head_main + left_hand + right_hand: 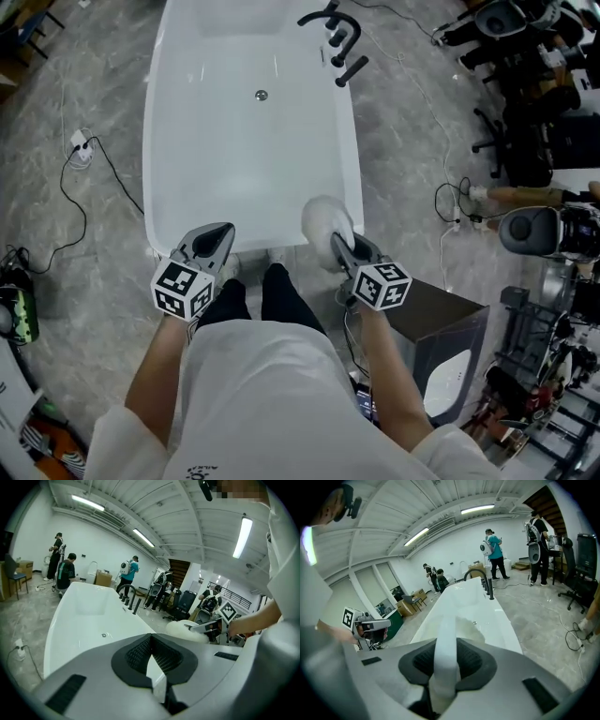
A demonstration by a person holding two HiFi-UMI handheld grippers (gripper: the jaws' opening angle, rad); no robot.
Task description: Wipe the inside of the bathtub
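Observation:
A long white bathtub (pixel 251 141) stretches away from me, its drain (pixel 262 95) near the far end. I stand at its near end. My right gripper (pixel 342 251) is shut on the white handle strip (pixel 444 644) of a fluffy white wiping pad (pixel 326 223), which hovers over the tub's near right rim. My left gripper (pixel 211 246) sits just outside the near left rim, jaws shut with nothing between them. In the left gripper view my left gripper (pixel 151 641) faces along the bathtub (pixel 79 620), and the pad (pixel 180 630) shows at the right.
A black faucet set (pixel 337 42) stands on the far right rim. A power strip with a black cable (pixel 81 147) lies on the floor at the left. A dark box (pixel 441 328), chairs and equipment crowd the right side. Several people stand far behind the tub.

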